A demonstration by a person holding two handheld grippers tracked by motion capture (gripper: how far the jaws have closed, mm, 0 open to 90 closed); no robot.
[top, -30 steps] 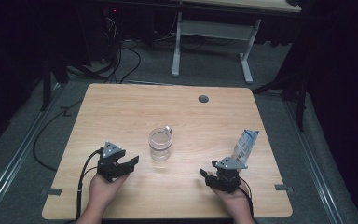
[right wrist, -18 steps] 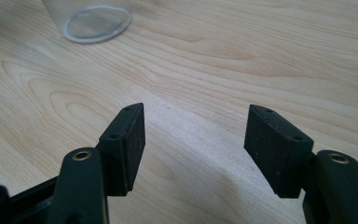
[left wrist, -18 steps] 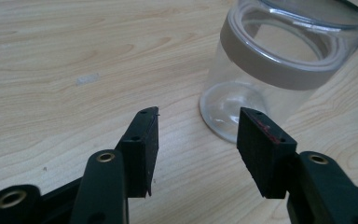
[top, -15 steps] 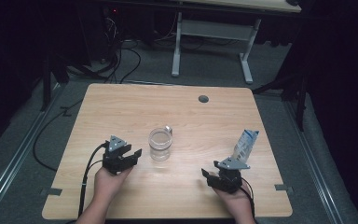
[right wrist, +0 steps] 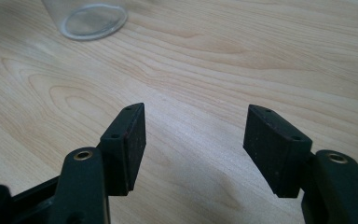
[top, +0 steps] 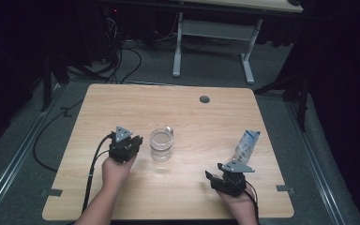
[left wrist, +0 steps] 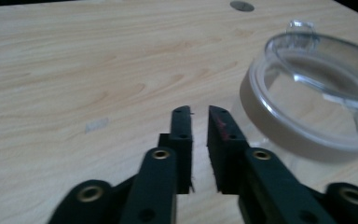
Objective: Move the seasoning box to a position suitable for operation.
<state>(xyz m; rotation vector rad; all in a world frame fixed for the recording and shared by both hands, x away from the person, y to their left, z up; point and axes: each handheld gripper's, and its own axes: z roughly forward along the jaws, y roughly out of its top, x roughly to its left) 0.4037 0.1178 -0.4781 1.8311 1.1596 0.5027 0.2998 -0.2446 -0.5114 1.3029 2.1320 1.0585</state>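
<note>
The glass jar (top: 161, 144) stood upright near the middle of the table (top: 178, 112), a bit toward the near edge, mouth up, clear w/ a small handle on its far side; long axis vertical. In the left gripper view the jar (left wrist: 307, 107) sat just right of the jaws, rim wide and round. The left gripper (top: 130, 140) was just beside the jar on its left, not touching as far as I could tell; its jaws had just been closing and stood narrow, a thin gap btwn the pads (left wrist: 182, 135), nothing in it. The right gripper (top: 217, 177) rested near the near right corner, well apart from the jar, jaws wide w/ bare wood btwn them (right wrist: 193, 140). A blue-white carton (top: 247, 145) stood tilted near the right edge, just beyond the right gripper. Table was pale wood grain, w/ a round grey cable hole (top: 204, 99) near the far edge. Around it: grey carpet floor, dark room, cables (top: 122, 61) on the floor at far left, another desk frame (top: 213, 37) behind. Nothing stood btwn the left gripper and the jar.
</note>
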